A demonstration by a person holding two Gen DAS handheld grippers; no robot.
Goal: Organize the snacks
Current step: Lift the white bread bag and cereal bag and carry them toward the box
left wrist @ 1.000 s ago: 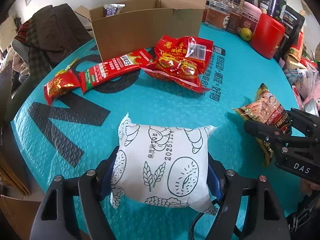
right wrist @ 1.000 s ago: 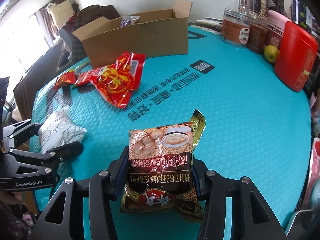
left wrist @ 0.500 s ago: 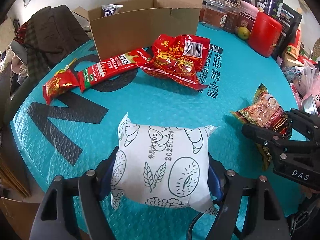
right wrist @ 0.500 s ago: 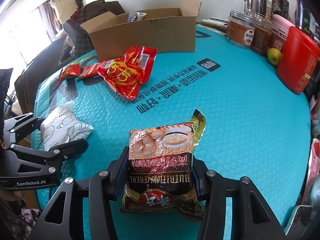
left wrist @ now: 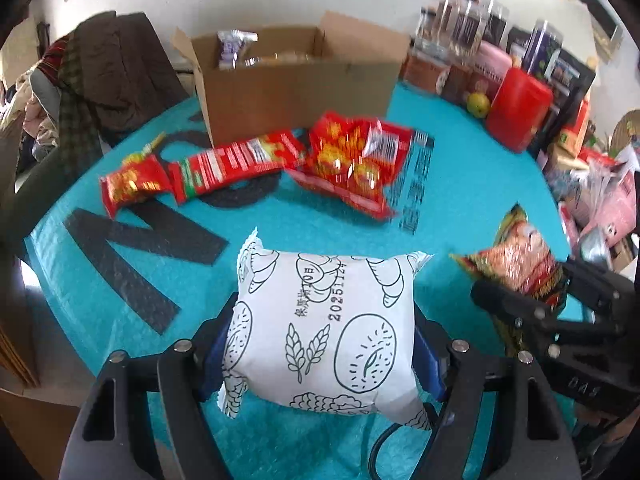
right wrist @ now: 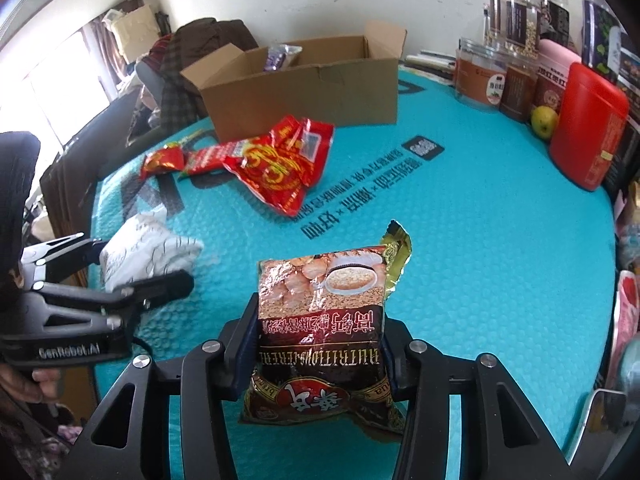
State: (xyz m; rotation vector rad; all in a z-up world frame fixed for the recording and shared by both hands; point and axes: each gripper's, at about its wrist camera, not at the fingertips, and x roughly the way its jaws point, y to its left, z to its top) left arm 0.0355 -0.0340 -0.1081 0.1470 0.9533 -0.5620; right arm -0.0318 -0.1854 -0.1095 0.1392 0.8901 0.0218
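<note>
Both tools loaded. Left tool point(left wrist: 322, 344) clamped on white bread pack point(left wrist: 324, 328), pads pressing its short sides, so its long axis runs across the jaws. Right tool point(right wrist: 318, 344) clamped on brown cereal bag point(right wrist: 324, 320), long axis pointing fwd, away from the cam.

Key relation, as I judge it: cardboard box point(left wrist: 296, 92) is the drop spot & sits straight ahead of both tools at the far side of the teal bench point(left wrist: 460, 184), open top up. Red snack packs point(left wrist: 352, 160) lie betw tools & box, just in front of its near wall, so the carry has to go over them. Left tool looks a bit nearer the box.

Left view shows inside the box: purple pack point(left wrist: 232, 46) + smth pale. Right view shows mostly the box rim, but gives the left tool from the side w/ a hand point(right wrist: 24, 384) on it
</note>
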